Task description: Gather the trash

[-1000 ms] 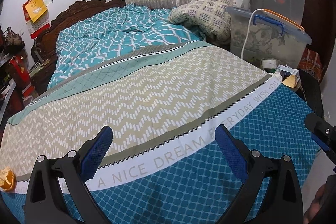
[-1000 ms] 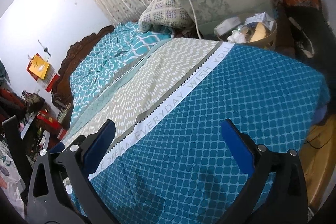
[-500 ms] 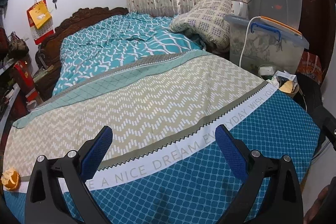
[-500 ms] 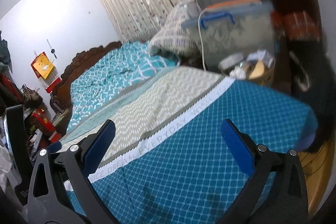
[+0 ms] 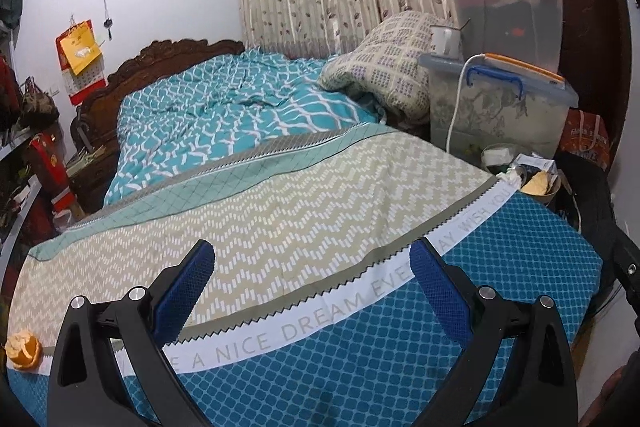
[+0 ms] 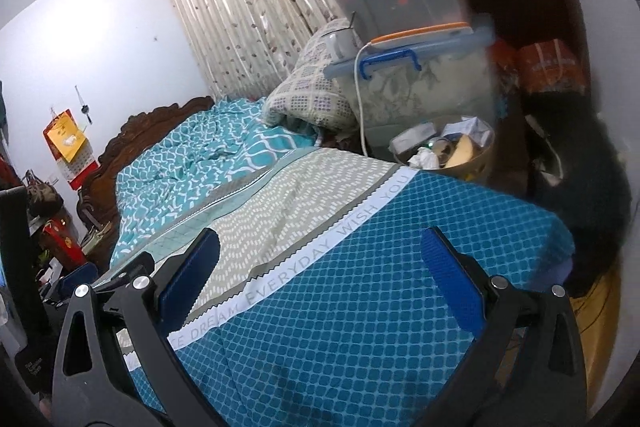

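Both tools, left tool [image 5: 310, 259] and right tool [image 6: 320, 247], gape wide, empty, above the bed [image 5: 280, 211]. Take the orange peel [image 5: 23, 351] at the bed's left edge, pinching gently.

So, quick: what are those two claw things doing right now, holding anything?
Left gripper: open, fingers spread wide over the bedspread, holding nothing.
Right gripper: open, fingers wide apart, holding nothing.
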Motion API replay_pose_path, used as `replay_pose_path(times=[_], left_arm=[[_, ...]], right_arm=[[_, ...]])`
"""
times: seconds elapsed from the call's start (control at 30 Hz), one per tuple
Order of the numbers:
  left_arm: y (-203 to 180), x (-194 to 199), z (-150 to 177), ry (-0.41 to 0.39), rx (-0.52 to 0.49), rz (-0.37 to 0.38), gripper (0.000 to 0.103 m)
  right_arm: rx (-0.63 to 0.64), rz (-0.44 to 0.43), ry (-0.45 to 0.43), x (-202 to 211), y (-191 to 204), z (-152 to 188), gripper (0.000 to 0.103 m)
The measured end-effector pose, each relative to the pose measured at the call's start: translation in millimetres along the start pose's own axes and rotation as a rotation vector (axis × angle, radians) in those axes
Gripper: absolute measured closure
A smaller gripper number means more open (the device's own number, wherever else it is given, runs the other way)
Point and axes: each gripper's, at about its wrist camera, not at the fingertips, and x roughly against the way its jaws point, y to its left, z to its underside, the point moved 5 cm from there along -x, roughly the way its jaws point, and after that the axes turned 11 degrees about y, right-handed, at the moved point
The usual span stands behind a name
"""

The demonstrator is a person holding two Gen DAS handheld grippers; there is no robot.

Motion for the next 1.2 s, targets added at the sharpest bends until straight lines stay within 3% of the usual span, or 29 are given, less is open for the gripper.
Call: replay_pose_path(times=[0.2,0.43,0.77,1.2], left_arm=[[-12,12,-2,-0.027,-0.013,0.014,0.009],[-22,22,-1,0.005,-0.023,0.076,0.009],[-31,44,-7,-0.056,-0.03,0.088,0.009],[-43,56,-4,-0.084,-0.058,0.091,0.009]], right_arm=[[-0.002,0.048,-0.022,18,-10,-2,0.003],[-0.043,0.053,-0.014,25,-22,-2,0.003],[-0.02,0.077,-0.108,53,-20,-5,0.003],[-0.002,0.09,-0.11,69,-26,5,0.003]])
